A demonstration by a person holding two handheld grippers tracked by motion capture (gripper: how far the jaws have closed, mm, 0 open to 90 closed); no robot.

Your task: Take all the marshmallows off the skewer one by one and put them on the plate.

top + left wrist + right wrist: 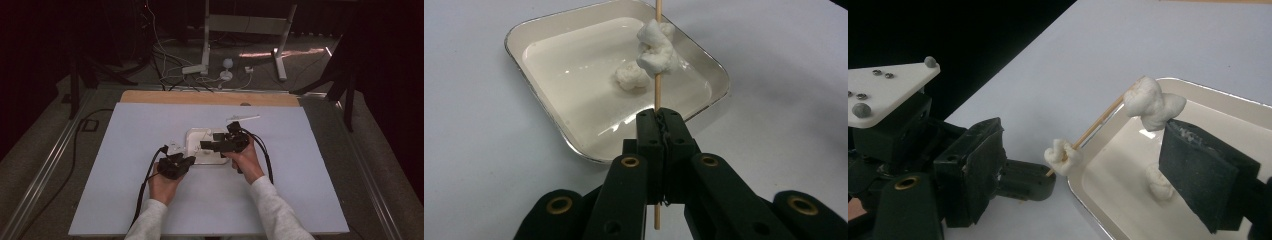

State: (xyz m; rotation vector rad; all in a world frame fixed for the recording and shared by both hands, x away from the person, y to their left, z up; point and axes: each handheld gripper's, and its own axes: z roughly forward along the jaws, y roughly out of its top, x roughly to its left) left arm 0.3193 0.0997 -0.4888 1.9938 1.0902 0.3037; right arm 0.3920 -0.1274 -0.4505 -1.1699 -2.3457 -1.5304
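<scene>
Presently, the skewer is pinched in the left tongs over the tray, while the spread right tongs are best lowered squarely around the loose marshmallow.

White-topped table, wooden far edge; white tray lying mid-table

This looks like a lab: a white table stands on grey carpet, with metal stands and loose cables on the far side.
</scene>
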